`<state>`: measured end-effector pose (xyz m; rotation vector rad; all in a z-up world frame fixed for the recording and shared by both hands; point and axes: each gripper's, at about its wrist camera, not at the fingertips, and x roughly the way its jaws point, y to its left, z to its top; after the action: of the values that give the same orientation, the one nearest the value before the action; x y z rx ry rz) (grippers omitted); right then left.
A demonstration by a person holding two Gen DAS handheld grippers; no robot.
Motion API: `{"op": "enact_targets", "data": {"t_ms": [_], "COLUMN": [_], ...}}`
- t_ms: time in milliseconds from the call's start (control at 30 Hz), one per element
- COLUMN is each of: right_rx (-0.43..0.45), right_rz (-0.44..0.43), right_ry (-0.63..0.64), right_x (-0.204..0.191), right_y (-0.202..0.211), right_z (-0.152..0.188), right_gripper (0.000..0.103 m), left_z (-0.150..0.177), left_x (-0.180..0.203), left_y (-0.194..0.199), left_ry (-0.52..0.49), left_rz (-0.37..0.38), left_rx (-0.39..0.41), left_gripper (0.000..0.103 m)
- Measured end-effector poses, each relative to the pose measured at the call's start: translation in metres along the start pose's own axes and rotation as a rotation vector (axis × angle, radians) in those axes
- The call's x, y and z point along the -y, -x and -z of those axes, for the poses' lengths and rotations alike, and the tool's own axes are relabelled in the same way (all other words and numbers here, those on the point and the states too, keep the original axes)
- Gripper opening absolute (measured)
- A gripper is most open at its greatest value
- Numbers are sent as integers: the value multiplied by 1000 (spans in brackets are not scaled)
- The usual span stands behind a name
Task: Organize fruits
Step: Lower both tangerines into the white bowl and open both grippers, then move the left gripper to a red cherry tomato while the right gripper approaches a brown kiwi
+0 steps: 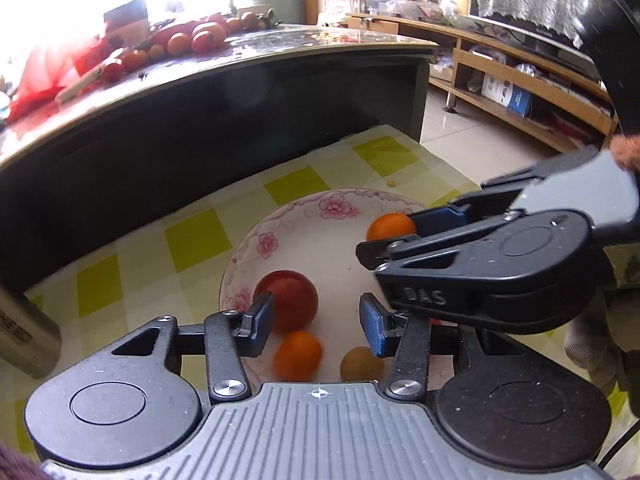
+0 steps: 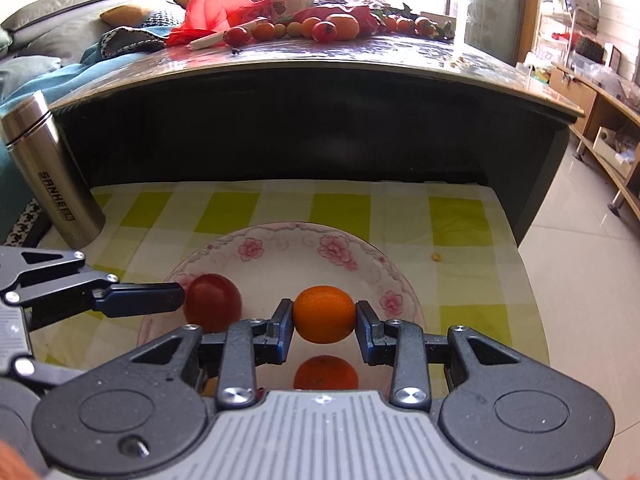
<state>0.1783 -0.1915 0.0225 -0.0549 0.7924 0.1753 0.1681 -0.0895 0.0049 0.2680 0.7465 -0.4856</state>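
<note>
A flower-rimmed white plate (image 1: 280, 236) (image 2: 288, 248) sits on a yellow-checked cloth. My right gripper (image 2: 324, 316) (image 1: 390, 236) is shut on a small orange (image 2: 324, 314) (image 1: 388, 226), held just above the plate's right side. My left gripper (image 1: 316, 322) is open and low over the plate's near part, with nothing between its fingers. A red tomato (image 1: 286, 300) (image 2: 212, 306) lies against the left finger (image 2: 140, 300). Another orange (image 1: 298, 356) (image 2: 326, 372) and a tan round fruit (image 1: 362, 364) lie in the plate.
A steel flask (image 2: 52, 176) stands at the cloth's left edge. Behind rises a dark coffee table (image 2: 320, 92) whose top carries several more fruits (image 2: 328, 28) and red bags. A crumb (image 2: 436, 257) lies right of the plate. Tiled floor and wooden shelving are on the right.
</note>
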Motion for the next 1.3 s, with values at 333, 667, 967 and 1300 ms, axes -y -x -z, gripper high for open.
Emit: {"op": "enact_targets", "data": {"t_ms": [333,667,967,1300], "right_rx": [34,65,59,32], "right_rz": [16,16,-12,-36], "right_ry": [-29,-73,-37,-13], "right_x": [3,3,-17,-35], "right_y": [10,38,63,86], "right_z": [-5,-4,11,37], "right_gripper": [38,38,38,39], "left_z": [-1,3,16,47], "left_x": [-11,-26,-37,-27], "left_y": [9,35,65,76], "left_ry": [35,63,83,40], "left_rz": [-12,-68,-106,-73], "left_rx": [12,14,10,-49], "left_gripper": [55,56,59,60]}}
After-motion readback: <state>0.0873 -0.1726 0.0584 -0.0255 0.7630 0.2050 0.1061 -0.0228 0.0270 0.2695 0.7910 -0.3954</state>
